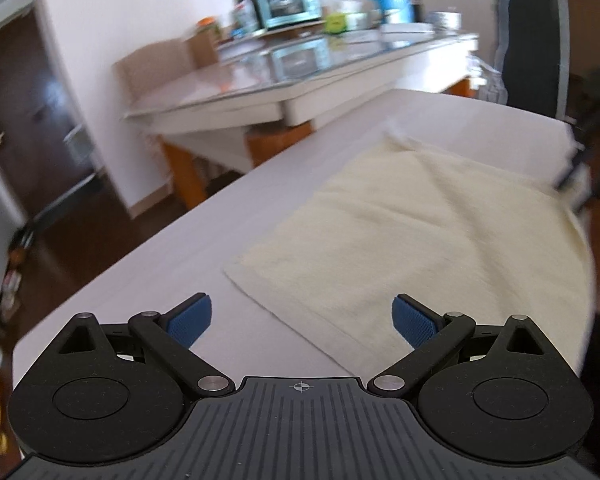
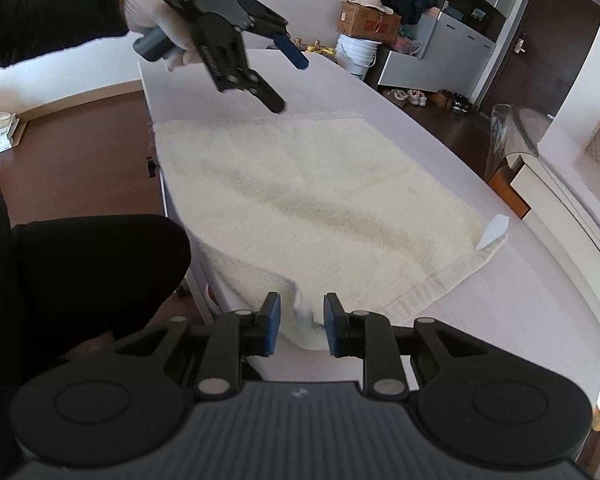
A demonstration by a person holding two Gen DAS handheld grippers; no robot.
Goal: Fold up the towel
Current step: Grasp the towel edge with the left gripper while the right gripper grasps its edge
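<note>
A cream towel (image 1: 420,224) lies flat on the white table (image 1: 172,264); it also shows in the right wrist view (image 2: 320,196), with one edge hanging over the table's side. My left gripper (image 1: 302,318) is wide open and empty, above the towel's near corner; it also shows in the right wrist view (image 2: 290,80), held in a gloved hand above the towel's far end. My right gripper (image 2: 299,326) is partly open, its pads on either side of a raised towel corner (image 2: 306,320) without clamping it.
A glass-topped side table (image 1: 300,76) with a toaster oven (image 1: 288,2) and kitchen items stands beyond the white table. The person's dark-clothed leg (image 2: 84,280) is beside the table edge. A bucket (image 2: 356,56), a box and shoes sit on the floor.
</note>
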